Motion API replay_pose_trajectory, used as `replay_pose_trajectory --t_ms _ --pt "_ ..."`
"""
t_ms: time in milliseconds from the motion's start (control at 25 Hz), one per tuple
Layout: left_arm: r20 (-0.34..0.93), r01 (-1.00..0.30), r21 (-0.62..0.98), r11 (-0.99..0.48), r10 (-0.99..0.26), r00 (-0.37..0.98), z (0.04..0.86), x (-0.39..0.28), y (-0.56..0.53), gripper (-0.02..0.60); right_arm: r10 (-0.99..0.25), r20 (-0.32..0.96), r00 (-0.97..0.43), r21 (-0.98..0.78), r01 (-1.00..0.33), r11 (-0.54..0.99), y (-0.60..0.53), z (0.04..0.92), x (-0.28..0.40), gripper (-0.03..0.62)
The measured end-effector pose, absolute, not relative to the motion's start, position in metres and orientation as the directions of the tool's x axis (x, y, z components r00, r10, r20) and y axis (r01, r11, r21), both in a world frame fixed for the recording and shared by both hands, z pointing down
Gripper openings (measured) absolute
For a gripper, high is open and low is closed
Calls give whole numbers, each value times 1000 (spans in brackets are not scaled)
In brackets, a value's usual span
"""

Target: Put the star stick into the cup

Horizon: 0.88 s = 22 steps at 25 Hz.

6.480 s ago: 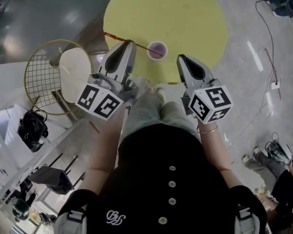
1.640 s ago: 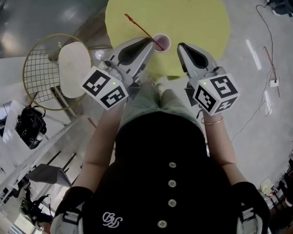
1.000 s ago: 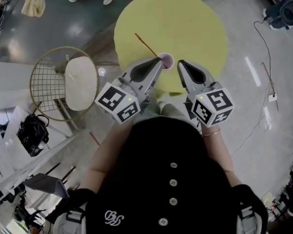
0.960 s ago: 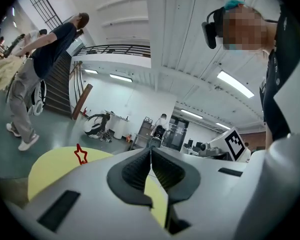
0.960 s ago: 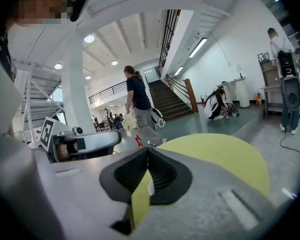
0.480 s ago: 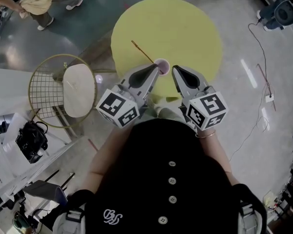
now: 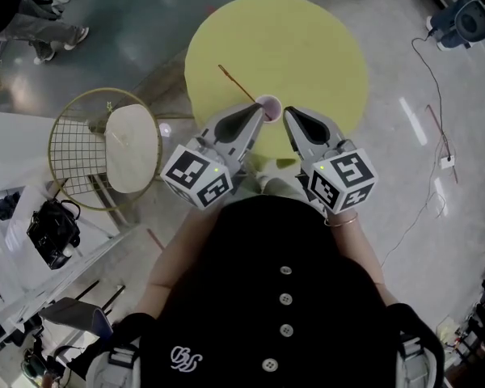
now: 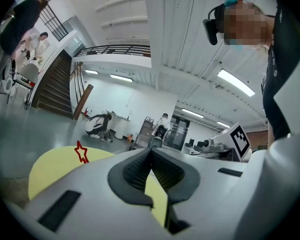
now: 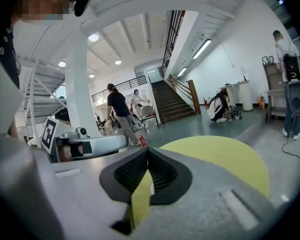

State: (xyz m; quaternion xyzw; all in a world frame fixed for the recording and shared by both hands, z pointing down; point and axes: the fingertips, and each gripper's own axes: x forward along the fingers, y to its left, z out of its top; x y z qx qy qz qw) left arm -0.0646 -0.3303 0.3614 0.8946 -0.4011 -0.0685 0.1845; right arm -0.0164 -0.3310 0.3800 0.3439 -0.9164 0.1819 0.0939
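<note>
A small pink cup (image 7: 267, 108) stands near the front edge of the round yellow table (image 7: 307, 47). The thin red star stick (image 7: 236, 84) sits in the cup and leans up and to the left. Its red outline star (image 8: 81, 152) shows above the table in the left gripper view. My left gripper (image 7: 261, 110) is shut and empty, its tips just left of the cup. My right gripper (image 7: 287, 113) is shut and empty too, just right of the cup. In each gripper view the ribbed pads meet with nothing between them.
A gold wire chair with a white seat (image 7: 129, 144) stands left of the table. A black bag (image 7: 52, 225) lies on the white surface at the far left. Cables (image 7: 436, 136) run over the floor on the right. A person (image 7: 32, 14) walks at the upper left.
The stick went from lying across the cup's rim to standing in it, leaning left. Both grippers drew in close beside the cup. Little differs over the last half second.
</note>
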Motion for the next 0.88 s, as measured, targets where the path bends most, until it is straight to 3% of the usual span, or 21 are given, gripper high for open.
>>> replay_pose_trajectory --t_ms 880 --pt "39 -705 398 -587 -757 653 369 -69 -332 12 -598 303 -742 -269 -668 694 -338 384 -14 3"
